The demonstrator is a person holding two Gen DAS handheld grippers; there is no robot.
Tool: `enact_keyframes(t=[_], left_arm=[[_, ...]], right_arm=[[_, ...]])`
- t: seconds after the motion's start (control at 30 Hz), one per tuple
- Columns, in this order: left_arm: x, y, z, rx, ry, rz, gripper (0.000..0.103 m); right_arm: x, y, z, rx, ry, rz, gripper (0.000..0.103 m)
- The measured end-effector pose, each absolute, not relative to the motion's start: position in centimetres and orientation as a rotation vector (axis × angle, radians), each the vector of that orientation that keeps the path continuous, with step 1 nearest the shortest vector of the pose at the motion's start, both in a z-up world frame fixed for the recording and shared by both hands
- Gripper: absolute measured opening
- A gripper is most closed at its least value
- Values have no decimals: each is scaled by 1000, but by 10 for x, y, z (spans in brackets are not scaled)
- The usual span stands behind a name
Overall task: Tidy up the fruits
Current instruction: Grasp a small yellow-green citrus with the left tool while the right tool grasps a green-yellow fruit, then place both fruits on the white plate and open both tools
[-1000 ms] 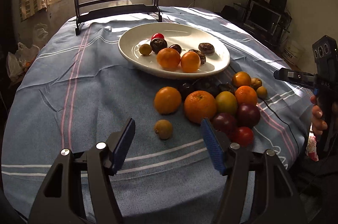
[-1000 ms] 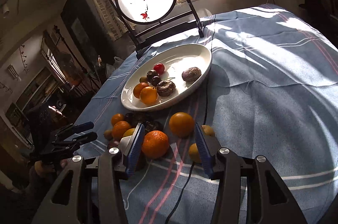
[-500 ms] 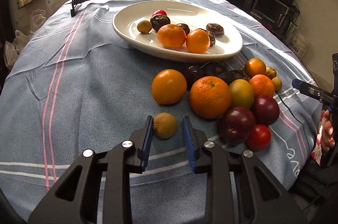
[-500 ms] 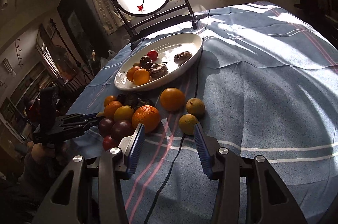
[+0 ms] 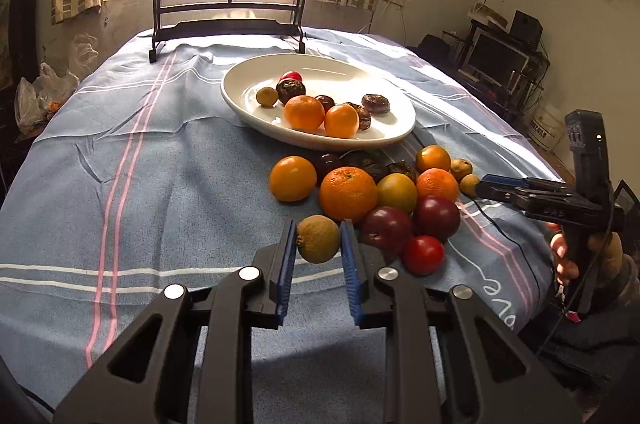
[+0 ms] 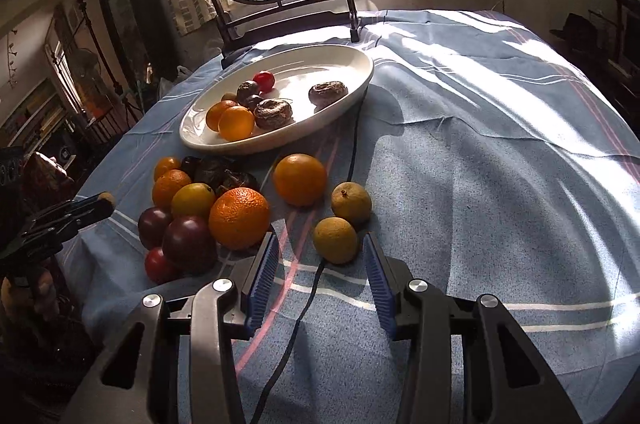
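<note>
My left gripper is clamped on a small brownish-yellow fruit; both blue pads touch its sides, and it sits at the pad tips, near edge of the fruit pile. From the right wrist view that same fruit shows as a small brown ball at the tip of the left gripper, far left of frame.

My right gripper has its jaws closing, not yet touching anything. A second small brownish fruit lies between the pads, nearer the right pad, with a clear gap on the left side. It rests on the blue striped tablecloth. A third like fruit lies just beyond it, close but whether they touch I cannot tell. A black cable runs under the right gripper on the cloth.

The pile on the cloth: big orange, smaller orange to its left, a yellowish fruit, two dark purple plums, a red tomato nearest me. The big orange sits just beyond my left gripper's right pad.

White oval plate lies behind the pile, holding two oranges, a red fruit, several dark wrinkled fruits and one small yellow one. A round painted screen on a black stand stands at the far table edge. My right hand grips the handle at right of the left view.
</note>
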State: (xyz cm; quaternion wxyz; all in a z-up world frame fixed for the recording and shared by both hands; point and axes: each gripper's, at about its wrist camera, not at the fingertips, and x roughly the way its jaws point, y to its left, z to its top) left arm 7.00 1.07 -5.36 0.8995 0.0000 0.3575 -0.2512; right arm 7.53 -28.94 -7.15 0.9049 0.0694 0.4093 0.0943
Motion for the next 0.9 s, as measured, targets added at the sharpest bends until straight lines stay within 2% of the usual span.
enact_keyframes(t=[0.07, 0.1, 0.33, 0.5, 0.7, 0.9], left_arm=[[68, 11, -51, -1, 728, -516, 21], [68, 12, -50, -5, 725, -515, 21], [69, 15, -50, -21, 720, -507, 21], [85, 10, -37, -26, 705, -524, 21], [139, -10, -17, 2, 696, -527, 21], [204, -32, -31, 30, 762, -481, 22]], right_arm=[[86, -288, -79, 135, 888, 159, 27], [87, -288, -79, 145, 888, 157, 26], [72, -293, -68, 194, 822, 204, 26], [78, -298, -39, 211, 756, 247, 26], [129, -292, -3, 207, 699, 303, 26], [195, -276, 0, 208, 717, 328, 26]])
